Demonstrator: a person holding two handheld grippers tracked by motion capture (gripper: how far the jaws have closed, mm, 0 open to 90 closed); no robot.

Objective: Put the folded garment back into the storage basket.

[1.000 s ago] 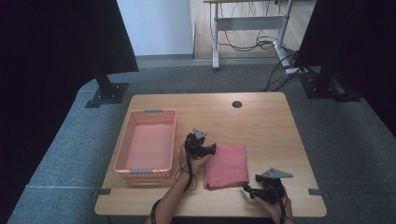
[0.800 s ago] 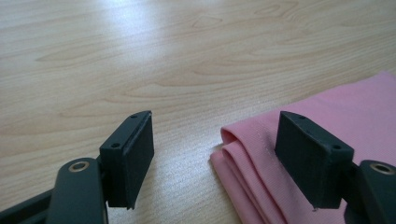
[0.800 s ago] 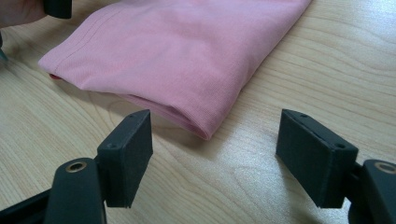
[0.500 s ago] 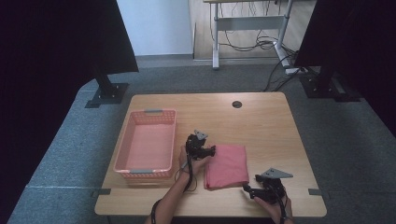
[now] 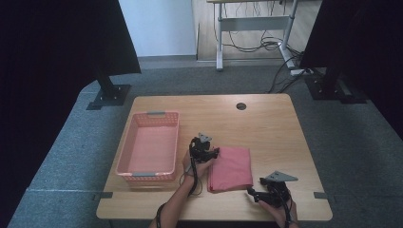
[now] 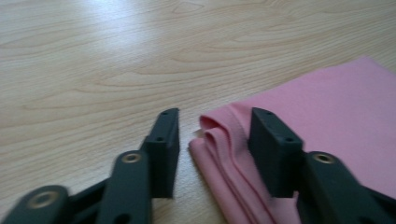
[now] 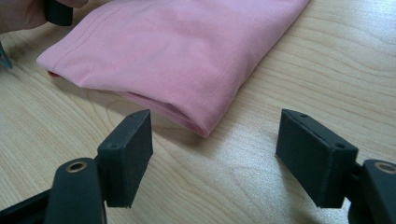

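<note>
A folded pink cloth (image 7: 182, 51) lies on the wooden table (image 7: 327, 60), its near corner just ahead of the right gripper (image 7: 215, 154), whose black jaws stand wide apart, touching nothing. At top left, a hand (image 7: 21, 14) rests beside the cloth's far edge.

Wooden table (image 5: 271, 123) with pink cloth (image 5: 233, 166), pink basket (image 5: 124, 159)

This looks like a lab or office room arranged for recording. A light wooden table (image 5: 266, 118) with a round cable hole (image 5: 241, 106) stands on grey carpet (image 5: 351, 137), and black stands (image 5: 110, 92) are at both sides. Behind it is a height-adjustable desk (image 5: 252, 28) with many loose cables (image 5: 259, 45) under it.
</note>
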